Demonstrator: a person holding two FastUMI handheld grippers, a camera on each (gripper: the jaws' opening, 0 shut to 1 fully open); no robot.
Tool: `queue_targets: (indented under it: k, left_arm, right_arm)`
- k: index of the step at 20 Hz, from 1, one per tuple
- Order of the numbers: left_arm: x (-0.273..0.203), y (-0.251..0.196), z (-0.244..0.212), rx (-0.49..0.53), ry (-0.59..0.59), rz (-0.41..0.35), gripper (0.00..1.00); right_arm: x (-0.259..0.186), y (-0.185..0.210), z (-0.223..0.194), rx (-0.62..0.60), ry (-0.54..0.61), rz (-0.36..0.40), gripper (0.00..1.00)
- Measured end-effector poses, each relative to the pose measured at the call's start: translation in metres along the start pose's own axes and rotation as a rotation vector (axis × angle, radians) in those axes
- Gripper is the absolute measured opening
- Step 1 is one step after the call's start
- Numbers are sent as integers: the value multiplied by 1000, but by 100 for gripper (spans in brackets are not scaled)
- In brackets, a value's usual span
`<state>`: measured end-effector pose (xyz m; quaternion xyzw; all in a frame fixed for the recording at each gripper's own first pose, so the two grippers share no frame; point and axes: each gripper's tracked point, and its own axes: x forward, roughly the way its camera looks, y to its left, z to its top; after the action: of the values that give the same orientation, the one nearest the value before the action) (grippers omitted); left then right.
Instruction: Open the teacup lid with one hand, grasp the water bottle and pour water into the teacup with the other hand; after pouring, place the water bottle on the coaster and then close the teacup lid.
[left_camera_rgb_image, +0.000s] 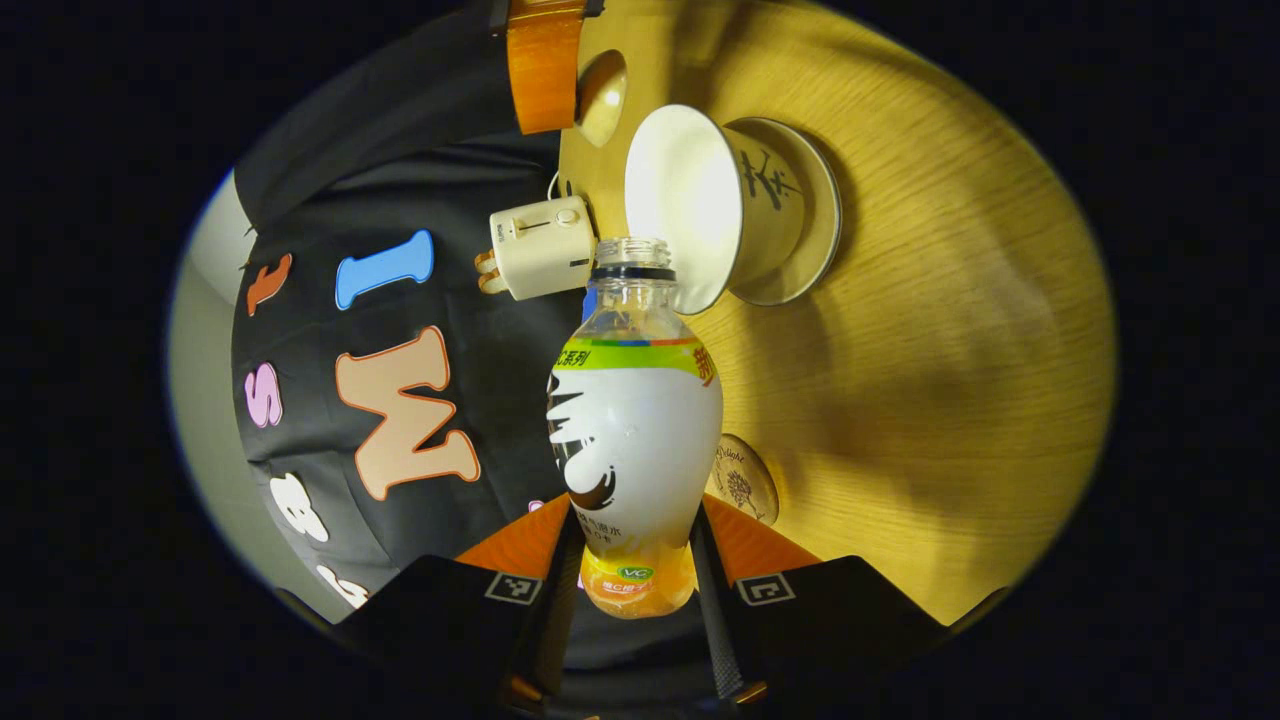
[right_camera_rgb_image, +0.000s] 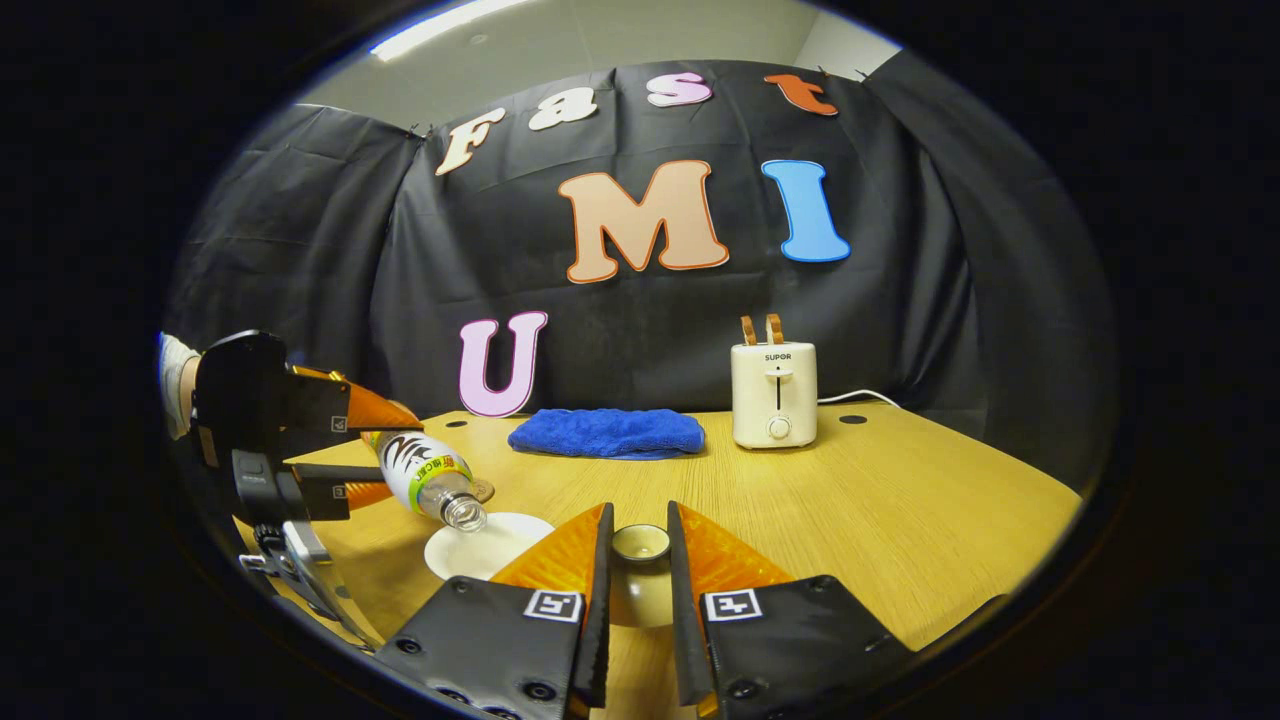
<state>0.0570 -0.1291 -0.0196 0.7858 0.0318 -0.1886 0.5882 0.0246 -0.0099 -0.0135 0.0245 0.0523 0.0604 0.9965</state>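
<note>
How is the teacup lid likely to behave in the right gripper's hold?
The lid looks glazed ceramic, so probably slippery and breakable if dropped. The right gripper pinches just its small knob, so it may swing or slip. It seems light.

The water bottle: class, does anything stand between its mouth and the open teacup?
Nothing visible. The left gripper holds the water bottle tilted, its uncapped mouth at the teacup rim; the right gripper holds the lid aside.
</note>
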Motion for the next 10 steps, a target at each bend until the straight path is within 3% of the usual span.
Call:
queue_targets:
  k: [10]
  left_arm:
    - [-1, 5, -4, 143, 24, 6, 55]
  right_arm:
    - [-1, 0, 1, 5, -3, 5, 30]
